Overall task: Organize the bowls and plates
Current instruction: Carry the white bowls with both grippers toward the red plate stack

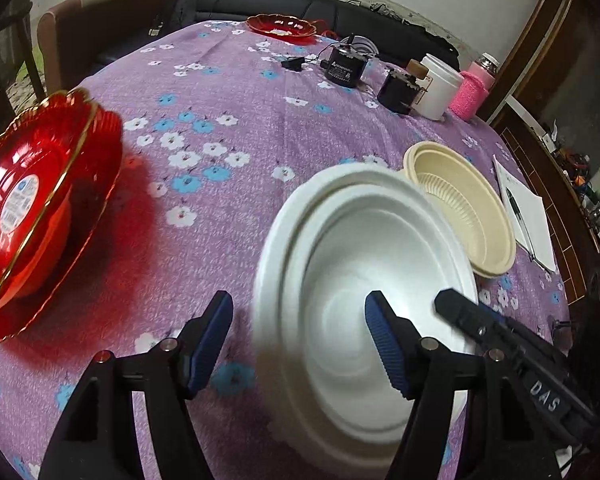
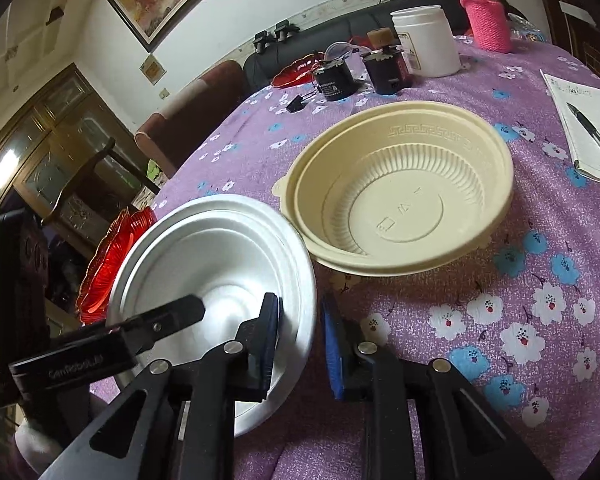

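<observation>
The white bowl (image 2: 216,280) sits near the table's front edge on the purple floral tablecloth (image 2: 520,300), its rim just touching the cream bowl (image 2: 400,192) behind it. The right gripper (image 2: 300,332) has its fingers parted across the white bowl's near rim, one blue pad inside the bowl and the other outside on the cloth side; whether either pad presses the rim is hard to tell from here. The left gripper (image 1: 300,340) is spread wide and grasps nothing, one finger over the white bowl's (image 1: 364,300) hollow and the other over bare cloth. To the left stands a stack of red plates (image 1: 40,216) (gold-edged, with a label in the centre), well apart from both bowls. A notepad (image 2: 584,128) with a pen (image 2: 592,128) lies beyond the cream bowl
</observation>
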{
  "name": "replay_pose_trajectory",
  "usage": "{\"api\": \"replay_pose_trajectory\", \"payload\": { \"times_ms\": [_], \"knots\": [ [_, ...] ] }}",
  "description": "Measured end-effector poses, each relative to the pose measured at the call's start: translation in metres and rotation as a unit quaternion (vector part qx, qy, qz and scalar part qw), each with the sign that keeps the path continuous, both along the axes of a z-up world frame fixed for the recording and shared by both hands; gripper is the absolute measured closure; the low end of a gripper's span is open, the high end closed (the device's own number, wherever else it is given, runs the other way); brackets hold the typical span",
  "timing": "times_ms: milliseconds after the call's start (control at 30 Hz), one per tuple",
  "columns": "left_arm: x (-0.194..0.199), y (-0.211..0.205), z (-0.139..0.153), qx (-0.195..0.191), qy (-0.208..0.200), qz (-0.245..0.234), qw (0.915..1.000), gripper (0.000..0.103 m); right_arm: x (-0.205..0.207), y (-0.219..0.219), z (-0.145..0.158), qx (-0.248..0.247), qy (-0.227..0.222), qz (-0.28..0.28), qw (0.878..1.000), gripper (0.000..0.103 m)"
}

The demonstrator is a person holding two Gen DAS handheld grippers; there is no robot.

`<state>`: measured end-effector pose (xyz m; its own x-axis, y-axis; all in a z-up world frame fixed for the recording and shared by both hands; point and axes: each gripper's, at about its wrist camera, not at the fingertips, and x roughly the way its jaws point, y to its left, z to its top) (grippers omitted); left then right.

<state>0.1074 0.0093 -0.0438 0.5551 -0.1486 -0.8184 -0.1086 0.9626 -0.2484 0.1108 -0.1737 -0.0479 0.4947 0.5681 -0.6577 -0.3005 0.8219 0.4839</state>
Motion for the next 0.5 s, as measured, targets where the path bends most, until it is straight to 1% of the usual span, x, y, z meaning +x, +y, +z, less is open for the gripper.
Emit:
{"api": "replay_pose_trajectory", "payload": {
  "times_ms": [200,233,267,300,333,367,433,500],
  "knots": [
    [0.003,-0.010,-0.002,0.011,-0.005,-0.010,0.9999,0.036,-0.001,0.001,-0.002,-0.002,0.001,0.001,1.000,0.079],
    [0.003,-0.011,-0.002,0.013,-0.006,-0.012,0.9998,0.042,-0.001,0.002,-0.002,-0.003,0.001,0.000,1.000,0.079],
    [0.003,-0.013,-0.002,0.017,-0.008,-0.015,0.9997,0.050,-0.001,0.002,-0.002,-0.004,0.001,0.001,1.000,0.079],
    [0.002,-0.014,-0.001,0.020,-0.009,-0.016,0.9996,0.054,-0.001,0.003,-0.003,-0.005,0.002,0.001,1.000,0.079],
    [0.002,-0.015,-0.001,0.023,-0.010,-0.019,0.9995,0.062,-0.002,0.004,-0.003,-0.006,0.003,0.001,1.000,0.079],
    [0.001,-0.015,0.000,0.029,-0.013,-0.020,0.9993,0.068,-0.002,0.005,-0.004,-0.010,0.003,0.001,1.000,0.079],
    [-0.001,-0.015,0.003,0.041,-0.020,-0.020,0.9988,0.075,-0.003,0.008,-0.005,-0.019,0.001,0.002,1.000,0.079],
    [-0.004,-0.014,0.007,0.055,-0.028,-0.016,0.9980,0.077,-0.004,0.010,-0.005,-0.026,-0.003,0.003,1.000,0.080]
  ]
}}
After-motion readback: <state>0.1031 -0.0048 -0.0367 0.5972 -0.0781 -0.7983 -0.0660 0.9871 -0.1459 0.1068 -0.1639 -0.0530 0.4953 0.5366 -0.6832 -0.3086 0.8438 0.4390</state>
